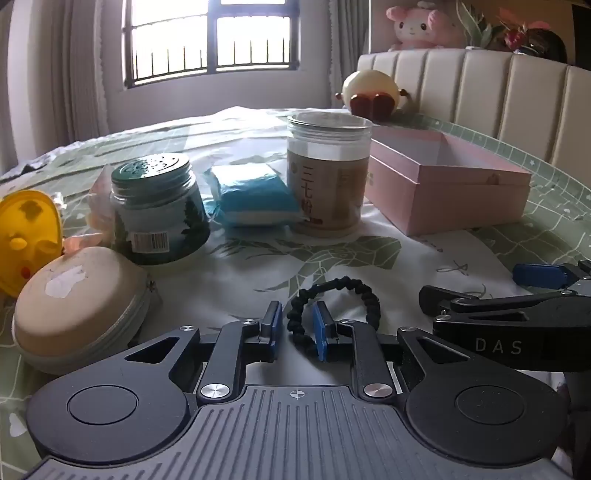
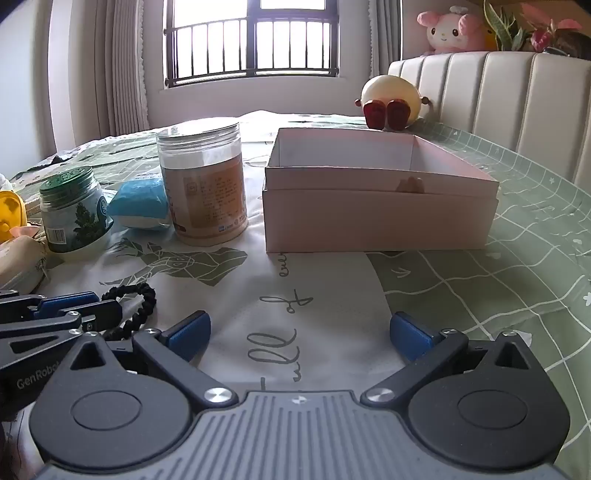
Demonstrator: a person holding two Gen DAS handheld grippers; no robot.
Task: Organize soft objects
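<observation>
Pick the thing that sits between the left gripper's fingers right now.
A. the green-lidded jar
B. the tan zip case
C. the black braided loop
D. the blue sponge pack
C: in the left wrist view the left gripper has its narrow blue pads around one side of the black braided loop on the bedspread.

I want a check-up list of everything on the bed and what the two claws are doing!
Surface: bedspread, green-and-white print.
Job's things: black braided loop lying on bedspread; pink box open, looks empty; blue soft pack between the jars.
Clutter: green-lidded jar, tall clear jar, beige zip case, yellow toy.
Grippers: left claw narrowed around the loop, grip unclear; right claw wide open, empty.
Cables: nothing seen.
Surroundings: window, padded headboard, pink plush.
</observation>
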